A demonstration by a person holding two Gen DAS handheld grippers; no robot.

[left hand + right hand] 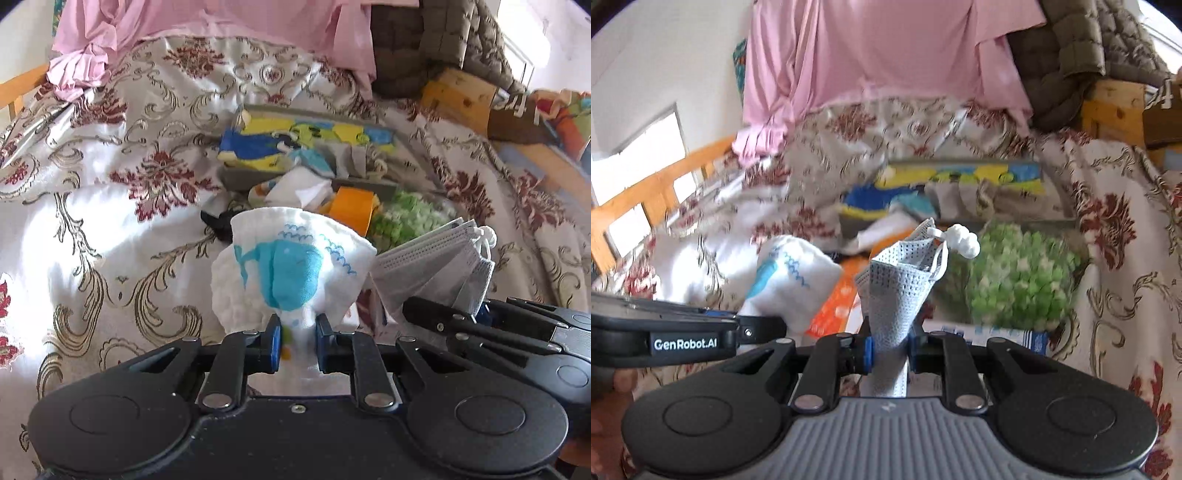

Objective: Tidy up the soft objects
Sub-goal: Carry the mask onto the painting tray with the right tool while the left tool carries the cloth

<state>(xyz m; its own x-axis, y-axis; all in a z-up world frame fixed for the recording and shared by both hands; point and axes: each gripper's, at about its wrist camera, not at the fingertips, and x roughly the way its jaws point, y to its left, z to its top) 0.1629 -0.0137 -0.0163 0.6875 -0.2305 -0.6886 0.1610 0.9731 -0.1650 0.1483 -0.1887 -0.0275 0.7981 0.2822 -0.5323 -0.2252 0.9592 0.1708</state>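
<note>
Clamped in the left gripper (pixel 297 334), low centre of frame, is a white whale-print cloth (pixel 291 273); the right gripper (pixel 889 347) pinches a grey face mask (pixel 901 291). Both items seem lifted, neither yet stowed. Ahead, mid-frame, the grey organizer box (pixel 388 184) is already crowded; patterned bedspread (pixel 110 240) at left lies open.

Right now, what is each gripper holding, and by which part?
Left gripper: white whale-print cloth, pinched at its bunched lower end. Right gripper: grey face mask, pinched at its lower end, ear loops at the top.
</note>
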